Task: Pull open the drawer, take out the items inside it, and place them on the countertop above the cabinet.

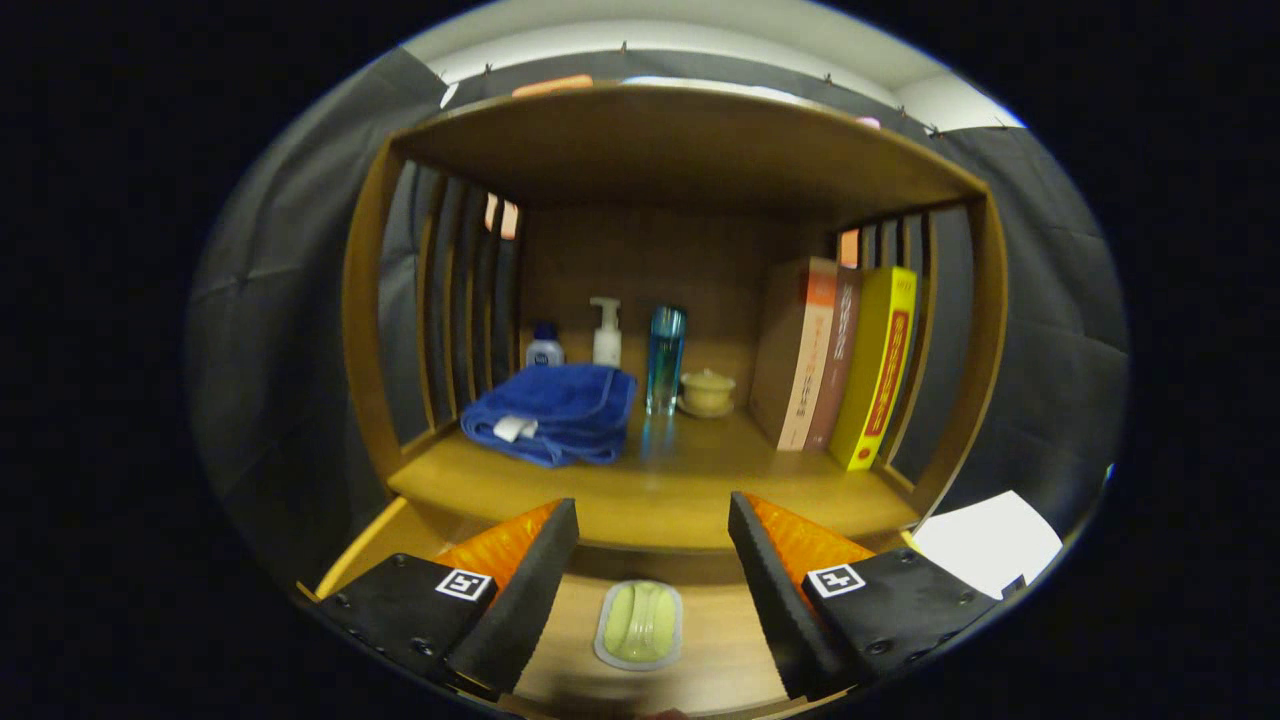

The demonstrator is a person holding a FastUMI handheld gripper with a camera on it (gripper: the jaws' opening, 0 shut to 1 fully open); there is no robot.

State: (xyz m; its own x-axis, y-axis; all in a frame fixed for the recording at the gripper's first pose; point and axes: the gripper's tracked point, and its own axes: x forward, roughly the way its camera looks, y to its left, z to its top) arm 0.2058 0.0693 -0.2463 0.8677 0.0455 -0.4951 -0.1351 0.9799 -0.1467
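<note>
The wooden drawer (380, 545) stands pulled out below the countertop (660, 490). On its floor lies a pale green soap in a clear dish (640, 624), between my two fingers and a little below them. My gripper (652, 590) is open, with its fingers spread wide on either side of the dish and touching nothing. The countertop lies just beyond the fingertips (555, 540).
On the countertop sit a folded blue towel (552, 412), a small white-and-blue bottle (545, 348), a white pump bottle (606, 333), a tall teal bottle (665, 358), a small lidded cream jar (707, 392) and three upright books (850, 365). A white sheet (985, 543) lies at the right.
</note>
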